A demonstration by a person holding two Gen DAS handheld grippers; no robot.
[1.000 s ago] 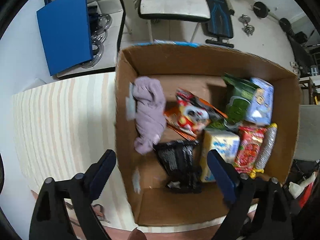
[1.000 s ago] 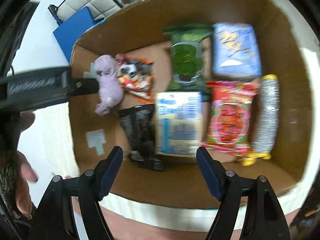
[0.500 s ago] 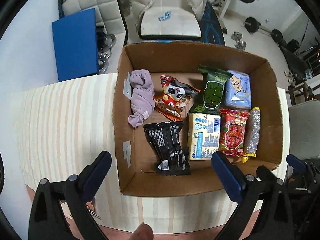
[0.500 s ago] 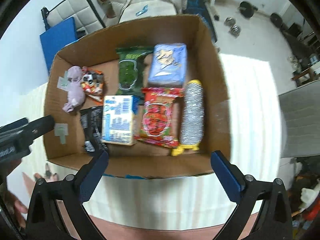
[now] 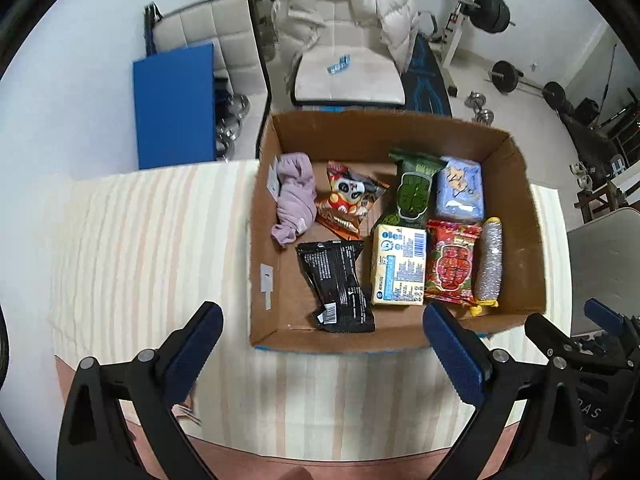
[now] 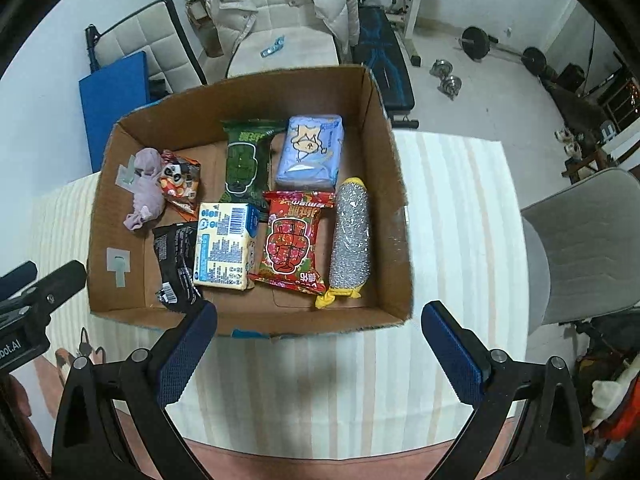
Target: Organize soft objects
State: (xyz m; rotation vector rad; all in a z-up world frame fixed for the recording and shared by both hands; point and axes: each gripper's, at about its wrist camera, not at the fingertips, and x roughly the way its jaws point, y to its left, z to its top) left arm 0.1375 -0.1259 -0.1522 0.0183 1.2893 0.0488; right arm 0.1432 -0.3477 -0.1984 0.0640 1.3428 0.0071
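Eight soft packs [image 6: 223, 247] in cardboard box [image 6: 394, 216]

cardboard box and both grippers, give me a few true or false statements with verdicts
1. The brown cardboard box stands on the striped tablecloth. True.
2. The left gripper is shut on the crumpled lilac cloth. False: its jaws are open and empty, and the cloth lies in the box.
3. The silver mesh scrubber with yellow ends lies beside the red patterned snack packet. True.
4. The black foil packet lies outside the box. False: it lies inside, by the near wall.
5. The right gripper is open. True.
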